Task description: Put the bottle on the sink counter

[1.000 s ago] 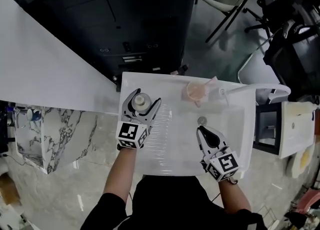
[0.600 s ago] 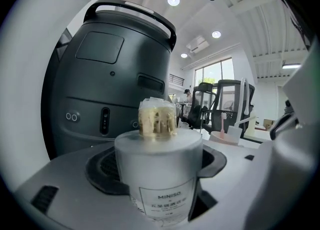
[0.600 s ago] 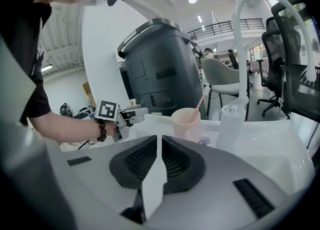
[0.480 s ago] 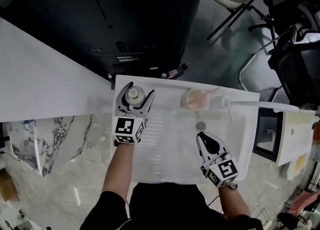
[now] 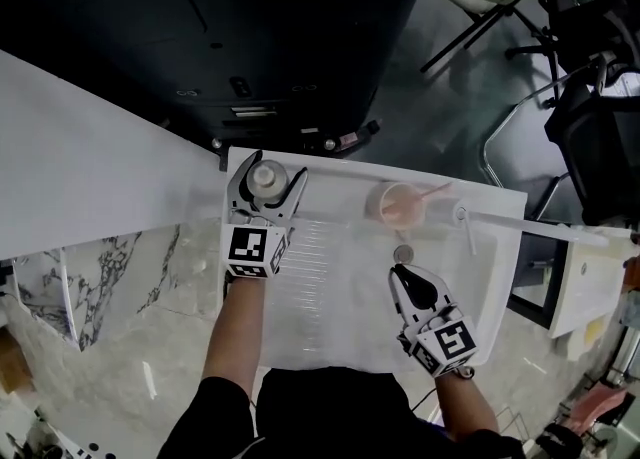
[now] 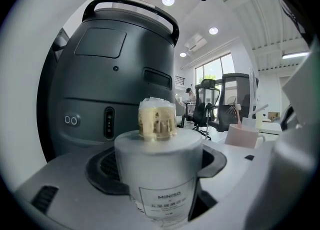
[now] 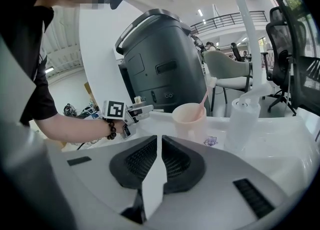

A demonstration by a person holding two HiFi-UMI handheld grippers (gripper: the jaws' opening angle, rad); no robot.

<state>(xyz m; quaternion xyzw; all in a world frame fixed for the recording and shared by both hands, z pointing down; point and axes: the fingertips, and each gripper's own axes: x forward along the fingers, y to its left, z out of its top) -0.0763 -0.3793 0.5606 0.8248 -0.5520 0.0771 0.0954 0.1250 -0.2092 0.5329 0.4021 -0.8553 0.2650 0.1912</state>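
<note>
My left gripper [image 5: 266, 187] is clamped on the bottle [image 6: 160, 169], one dark pad pressed to each side of its frosted white body. Low on the bottle is a boxed label [image 6: 168, 203] that reads MINISO, with smaller lines under it that I cannot read. On top sits a cream ridged neck [image 6: 157, 120] under a scrap of clear film. From the head view, the bottle is over the back left corner of the sink counter [image 5: 335, 173]; I cannot tell whether its base touches. My right gripper [image 7: 159, 139] holds nothing, its jaws drawn together to a thin slit, and it hangs over the white basin [image 5: 340, 287] just short of the drain [image 5: 403, 253]. Beyond it, on the back rim, stands a pink cup [image 7: 188, 115] with a pink stick [image 7: 205, 96] leaning in it. Beside the cup is a small sticker [image 7: 210, 141] with purple print too small to read, then the white faucet [image 7: 245, 33]. My left wrist wears a dark bead bracelet [image 7: 111, 129] below the square-marker cube [image 7: 114, 109]. Behind the counter rises a big dark grey machine [image 6: 115, 73] with a curved handle, and office chairs [image 6: 220, 101] stand far back by the windows.
</note>
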